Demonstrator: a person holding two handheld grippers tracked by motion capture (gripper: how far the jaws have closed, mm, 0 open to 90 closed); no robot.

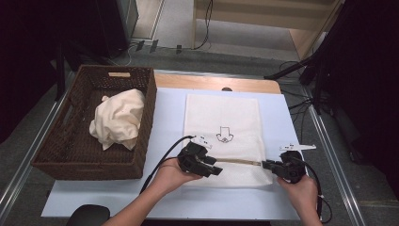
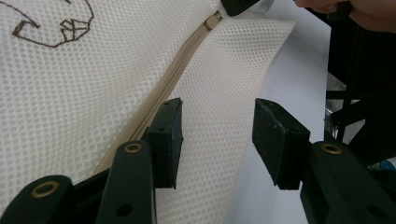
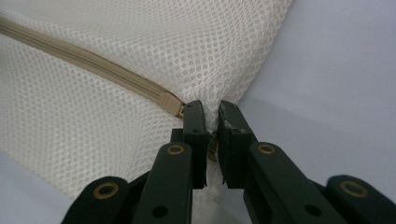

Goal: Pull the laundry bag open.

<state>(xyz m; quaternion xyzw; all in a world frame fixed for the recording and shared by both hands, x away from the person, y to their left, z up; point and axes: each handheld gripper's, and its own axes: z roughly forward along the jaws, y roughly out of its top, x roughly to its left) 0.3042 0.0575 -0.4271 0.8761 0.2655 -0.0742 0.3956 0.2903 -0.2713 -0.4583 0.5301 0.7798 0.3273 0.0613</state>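
Lying flat: white mesh laundry bag on the pale sheet that covers the table; long axis running away from the person; a small brown line emblem near its middle
Zipper: tan zipper crossing the near end of the bag from side to side; seen shut along its length in the left gripper view
Zipper pull: tan slider just ahead of the right gripper's fingertips, at the bag's right near corner; shown small at the top of the left gripper view
Left gripper: held in the person's left hand; resting at the left end of the zipper; jaws spread wide over the mesh in its own view, one finger beside the zipper line, nothing between them
Right gripper: held in the person's right hand; jaws drawn nearly together in its own view, pinching the small tab at the zipper's end
Wicker basket: dark brown, rectangular, standing at the table's left side, well apart from the bag
Basket contents: crumpled cream cloth heaped inside
Cables: black cable trailing from the left gripper toward the near edge
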